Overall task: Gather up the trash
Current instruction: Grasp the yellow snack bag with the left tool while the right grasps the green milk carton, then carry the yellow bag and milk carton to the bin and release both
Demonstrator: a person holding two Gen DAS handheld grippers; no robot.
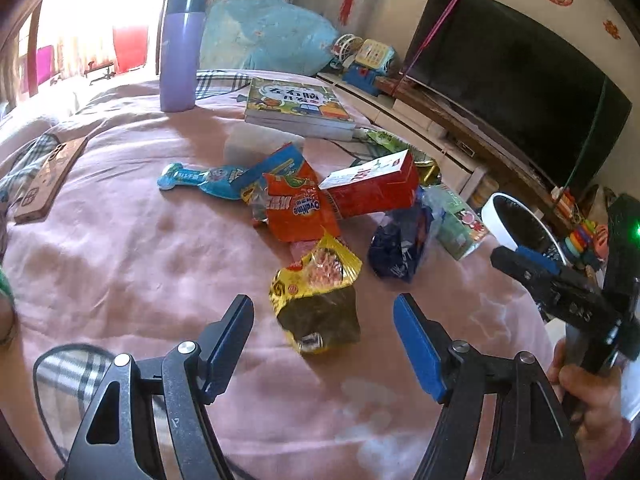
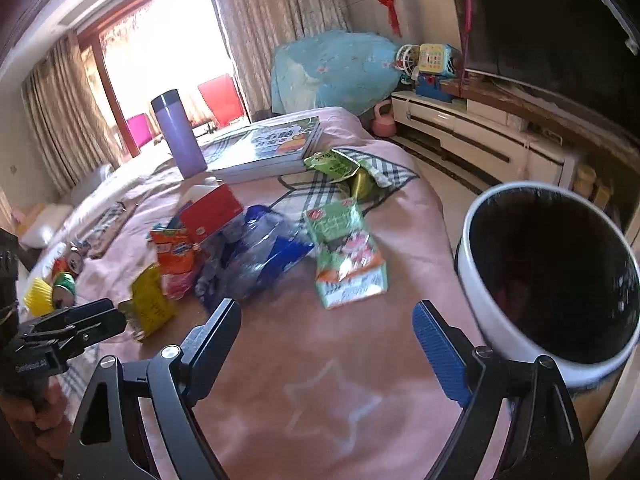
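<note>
Trash on my pink bed (image 1: 120, 264)
My left tongs (image 1: 323, 320) gape around the yellow wrapper (image 1: 316, 300); my right tongs (image 2: 327, 326) gape, empty, beside the bin (image 2: 492, 320).

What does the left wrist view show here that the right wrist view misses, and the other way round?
Only the left wrist view shows the blue tube-shaped wrapper and the phone lying flat on the pink bedspread. Only the right wrist view shows the yellow paper cup and the star print. Both show the purple flask, the book, the red box, the yellow wrapper and the white bin.
</note>
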